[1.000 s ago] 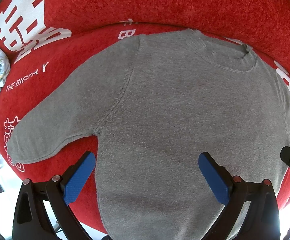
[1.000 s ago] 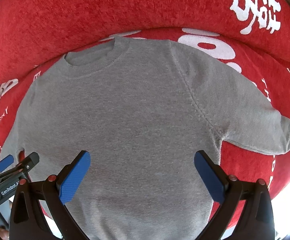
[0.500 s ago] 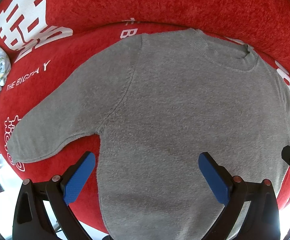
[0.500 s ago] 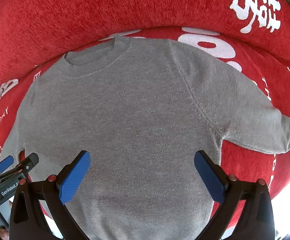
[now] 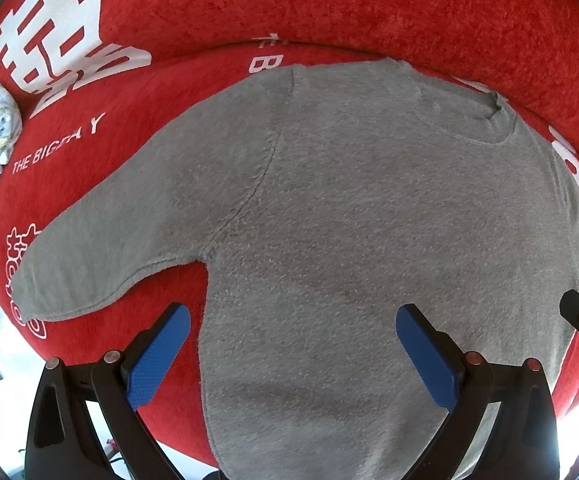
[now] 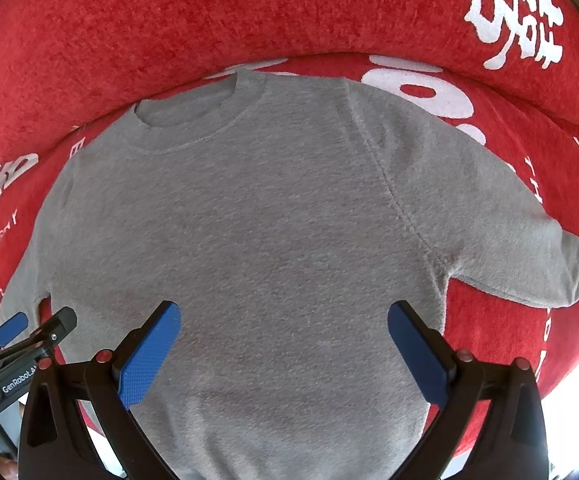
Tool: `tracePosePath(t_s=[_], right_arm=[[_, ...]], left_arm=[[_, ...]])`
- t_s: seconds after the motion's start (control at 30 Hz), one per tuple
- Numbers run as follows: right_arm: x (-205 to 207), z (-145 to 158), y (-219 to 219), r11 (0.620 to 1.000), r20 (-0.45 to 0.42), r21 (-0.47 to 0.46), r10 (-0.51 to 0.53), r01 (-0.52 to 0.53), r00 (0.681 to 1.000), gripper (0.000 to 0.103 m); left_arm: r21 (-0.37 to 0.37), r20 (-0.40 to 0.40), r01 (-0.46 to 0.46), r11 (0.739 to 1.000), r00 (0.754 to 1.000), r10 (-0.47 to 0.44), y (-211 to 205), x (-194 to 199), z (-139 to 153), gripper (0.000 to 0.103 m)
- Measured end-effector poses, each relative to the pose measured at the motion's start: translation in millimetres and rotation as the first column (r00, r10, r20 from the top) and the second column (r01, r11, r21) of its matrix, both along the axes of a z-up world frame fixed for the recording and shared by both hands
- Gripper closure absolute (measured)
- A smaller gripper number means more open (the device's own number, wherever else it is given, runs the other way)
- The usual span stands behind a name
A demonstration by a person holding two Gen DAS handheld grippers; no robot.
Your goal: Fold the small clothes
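Hovering | left gripper (image 5: 292, 322), right gripper (image 6: 284, 319) fingers spread wide | grey sweater (image 6: 257, 216) flat

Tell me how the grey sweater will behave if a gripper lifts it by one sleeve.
The grey sweater looks like soft knit lying limp and flat, so it would probably drape and sag rather than hold shape. The plush red sofa cover may cling and drag on it. Both the left gripper and the right gripper are open, holding nothing.
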State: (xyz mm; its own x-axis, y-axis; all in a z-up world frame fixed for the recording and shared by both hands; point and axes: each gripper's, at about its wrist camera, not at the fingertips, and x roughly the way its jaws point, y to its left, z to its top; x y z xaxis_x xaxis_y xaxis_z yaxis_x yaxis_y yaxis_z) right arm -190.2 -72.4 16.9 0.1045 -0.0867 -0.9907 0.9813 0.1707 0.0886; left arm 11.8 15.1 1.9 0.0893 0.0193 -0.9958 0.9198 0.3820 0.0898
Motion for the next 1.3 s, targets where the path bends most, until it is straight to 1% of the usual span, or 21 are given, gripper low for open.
tracePosePath(t_s=[0.27,0.37,0.4,0.47,0.57,0.67,0.73,0.77,0.83,0.87,0.9,0.93,1.03,1.07,1.1,1.17,1.23,1.27,1.3], right_arm=[[5,-1,6,1.000,0.009,0.011,-0.005,0.005,1.000,0.000],[11,-2,10,0.999,0.045,0.029,0.016,-0.017,0.999,0.000],[15,-2,13,0.999,0.078,0.040,0.023,-0.027,0.997,0.000],[24,-2,20,0.997,0.141,0.059,0.039,-0.047,0.989,0.000],[42,2,32,0.995,0.199,0.043,0.077,-0.087,0.977,0.000],[70,7,50,0.986,0.255,-0.005,0.161,-0.166,0.954,0.000],[88,4,59,0.978,0.266,0.004,0.201,-0.209,0.943,0.000],[95,2,62,0.975,0.269,0.014,0.211,-0.223,0.940,0.000],[110,-5,72,0.967,0.279,0.045,0.227,-0.249,0.933,0.000],[119,-9,77,0.963,0.285,0.062,0.235,-0.262,0.929,0.000],[122,-11,79,0.961,0.287,0.071,0.239,-0.269,0.928,0.000],[126,-14,82,0.958,0.290,0.081,0.243,-0.277,0.926,0.000],[137,-21,94,0.949,0.296,0.106,0.255,-0.297,0.920,0.000],[142,-25,95,0.946,0.295,0.112,0.259,-0.303,0.920,0.000],[147,-27,98,0.943,0.297,0.116,0.267,-0.312,0.917,0.000],[153,-28,102,0.939,0.298,0.114,0.280,-0.325,0.913,0.000],[160,-27,105,0.936,0.305,0.112,0.288,-0.335,0.908,0.000],[163,-26,105,0.934,0.308,0.110,0.292,-0.339,0.905,0.000],[167,-26,106,0.933,0.309,0.108,0.296,-0.343,0.904,0.000]], left_arm=[[-0.015,-0.018,-0.012,1.000,1.000,0.012,8,7,1,0.000],[-0.031,-0.040,-0.023,0.999,0.999,0.022,12,13,0,0.000],[-0.039,-0.049,-0.031,0.999,0.998,0.029,16,17,0,0.000],[-0.058,-0.072,-0.054,0.997,0.996,0.050,24,28,-2,0.000],[-0.072,-0.099,-0.100,0.992,0.991,0.092,39,49,-5,0.000],[-0.106,-0.120,-0.173,0.979,0.980,0.160,62,82,-10,0.000],[-0.127,-0.141,-0.238,0.963,0.965,0.220,81,108,-15,0.000],[-0.135,-0.156,-0.278,0.951,0.954,0.256,92,122,-18,0.000],[-0.168,-0.189,-0.368,0.915,0.923,0.336,117,154,-26,0.000],[-0.186,-0.203,-0.413,0.892,0.904,0.376,131,171,-30,0.000],[-0.188,-0.219,-0.444,0.876,0.888,0.403,139,180,-34,0.000],[-0.192,-0.258,-0.495,0.847,0.859,0.443,152,195,-42,0.000],[-0.162,-0.381,-0.593,0.789,0.775,0.504,169,216,-64,0.000],[-0.162,-0.451,-0.636,0.755,0.728,0.516,176,227,-74,0.000],[-0.156,-0.475,-0.653,0.742,0.708,0.523,177,226,-78,0.000],[-0.164,-0.519,-0.687,0.708,0.670,0.531,174,228,-83,0.000],[-0.200,-0.548,-0.704,0.682,0.657,0.518,176,237,-84,0.000],[-0.196,-0.562,-0.713,0.674,0.644,0.518,168,235,-83,0.000],[-0.202,-0.583,-0.726,0.658,0.629,0.514,167,239,-83,0.000]])
